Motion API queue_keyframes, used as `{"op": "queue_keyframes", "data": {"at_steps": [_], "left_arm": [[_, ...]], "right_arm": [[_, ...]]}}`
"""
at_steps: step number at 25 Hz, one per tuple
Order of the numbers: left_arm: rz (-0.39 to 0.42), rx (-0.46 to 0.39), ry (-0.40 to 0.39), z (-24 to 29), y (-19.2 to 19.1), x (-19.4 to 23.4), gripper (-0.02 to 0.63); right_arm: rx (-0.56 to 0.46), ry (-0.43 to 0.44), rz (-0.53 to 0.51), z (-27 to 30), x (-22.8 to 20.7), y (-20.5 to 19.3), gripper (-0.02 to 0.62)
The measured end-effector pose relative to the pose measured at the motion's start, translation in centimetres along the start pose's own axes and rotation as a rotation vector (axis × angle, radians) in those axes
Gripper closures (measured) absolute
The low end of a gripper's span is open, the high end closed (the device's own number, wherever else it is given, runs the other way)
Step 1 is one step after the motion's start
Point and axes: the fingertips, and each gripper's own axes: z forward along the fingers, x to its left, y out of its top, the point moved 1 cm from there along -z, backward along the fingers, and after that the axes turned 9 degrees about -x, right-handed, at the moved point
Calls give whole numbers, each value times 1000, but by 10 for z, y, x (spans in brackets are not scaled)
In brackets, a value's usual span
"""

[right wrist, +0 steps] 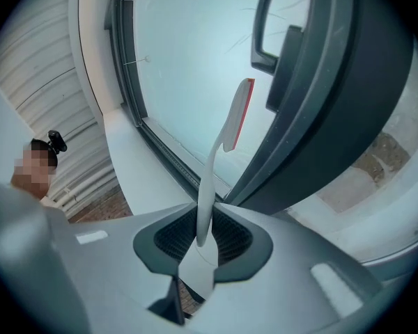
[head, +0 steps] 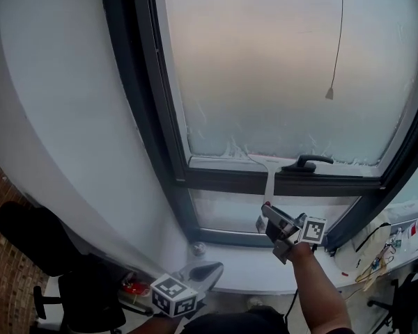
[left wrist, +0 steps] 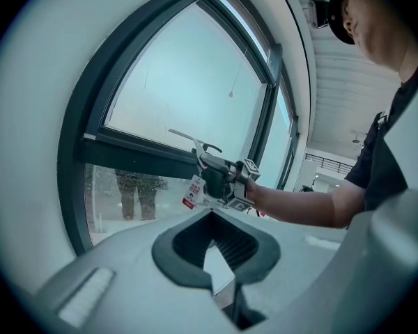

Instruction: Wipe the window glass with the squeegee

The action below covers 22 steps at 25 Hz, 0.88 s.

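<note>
Between the fingers (right wrist: 168, 241) of my right gripper (right wrist: 203, 236) sits the white handle of the squeegee (right wrist: 226, 127), clamped near its butt end. Ahead of those fingers the handle curves up across the dark window frame (head: 223, 181) to the red-edged blade, which lies along the bottom edge of the frosted window glass (head: 285, 68) and looks pressed against it. Just to the right of the blade, beyond the fingertips, I see the black window handle (head: 306, 163) on the frame. My left gripper (left wrist: 210, 234) hangs low, well apart from the glass. Its fingers are closed together with nothing between them. Past them I can see the right gripper and the forearm (left wrist: 299, 207) behind it, out by the lower pane (left wrist: 125, 193).
</note>
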Motion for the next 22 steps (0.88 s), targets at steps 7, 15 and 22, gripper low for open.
{"op": "queue_keyframes", "data": {"at_steps": [7, 15, 22], "left_arm": [[1, -1, -68, -1, -4, -7, 606], [17, -28, -85, 21, 6, -23, 606], [24, -84, -36, 58, 19, -37, 606]], "right_arm": [[-52, 32, -74, -16, 52, 19, 509], [-98, 66, -225, -36, 89, 102, 509], [-131, 138, -359, -50, 120, 198, 509]]}}
